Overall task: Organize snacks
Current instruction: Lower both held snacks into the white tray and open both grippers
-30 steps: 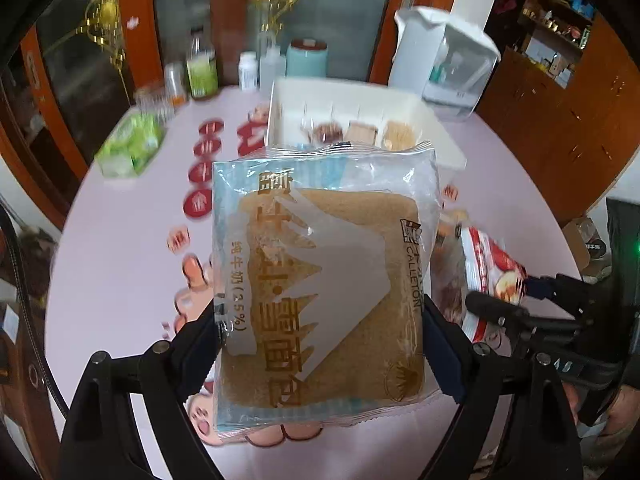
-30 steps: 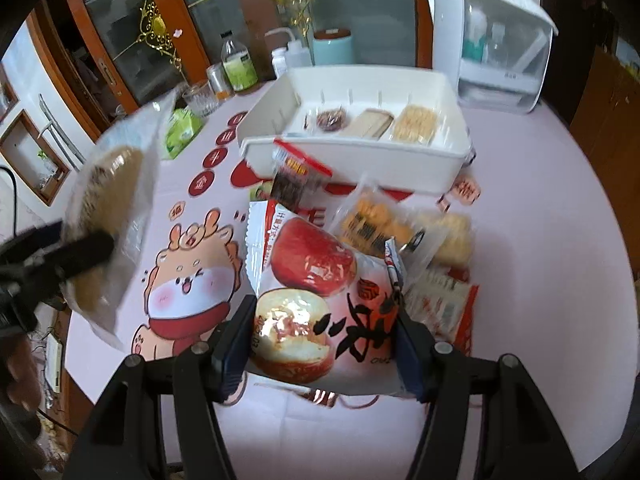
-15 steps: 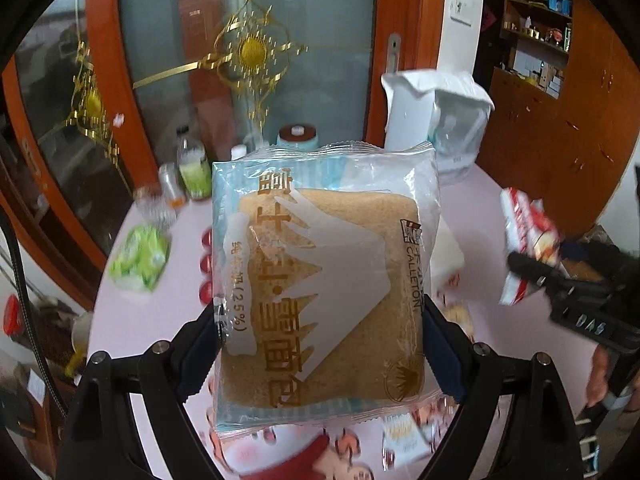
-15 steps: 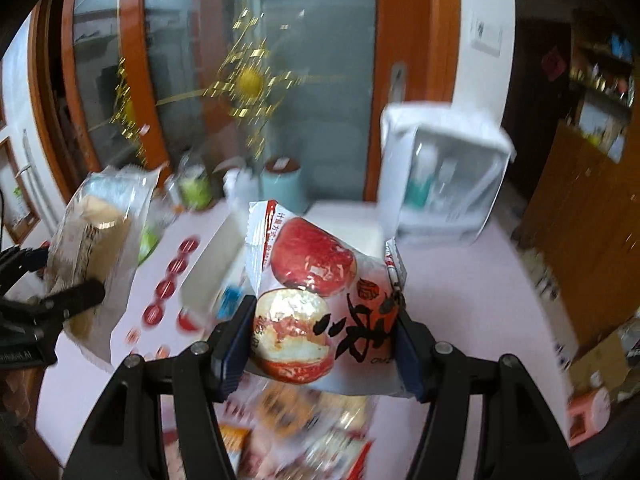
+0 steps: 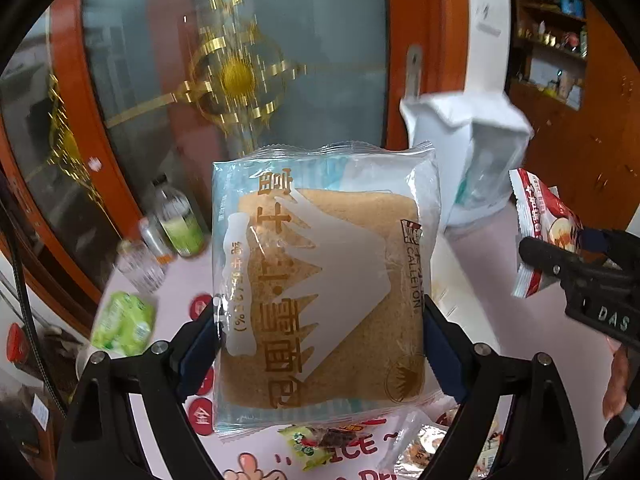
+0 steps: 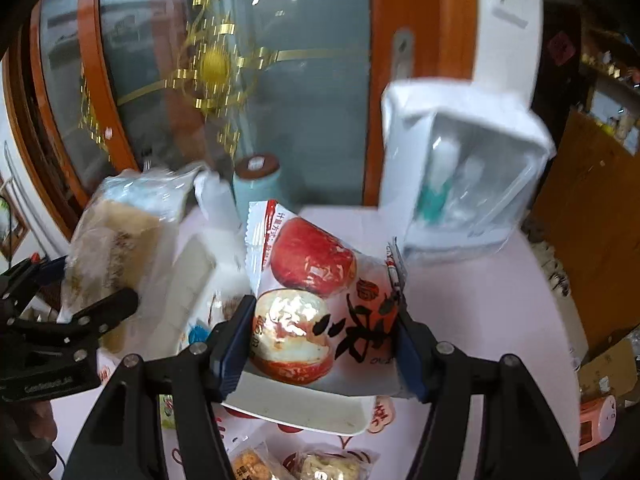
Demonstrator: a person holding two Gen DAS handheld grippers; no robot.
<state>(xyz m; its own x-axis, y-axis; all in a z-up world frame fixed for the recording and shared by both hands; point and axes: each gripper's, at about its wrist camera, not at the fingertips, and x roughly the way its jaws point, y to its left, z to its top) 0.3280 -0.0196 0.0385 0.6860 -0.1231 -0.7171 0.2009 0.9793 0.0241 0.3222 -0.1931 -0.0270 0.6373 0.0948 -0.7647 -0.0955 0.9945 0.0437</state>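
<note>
Left gripper: your jaws clamp the bread packet above the pink worktop. Right gripper: jaws clamp the red snack bag over the white bin.

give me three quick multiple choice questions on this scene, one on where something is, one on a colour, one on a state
1. Where is the white plastic bin?
A. under the right gripper's packet
B. on the floor
C. on a shelf

2. What colour is the tablecloth?
A. green
B. pale pink
C. black

3. What state is the left gripper in?
A. open, empty
B. shut on the clear-wrapped brown bread packet
C. out of view

Answers: 1 A, its rim shows below the red-and-white jujube snack packet in the right gripper. 2 B, pink shows around the bin. 3 B, both fingers press the packet's sides.
</note>
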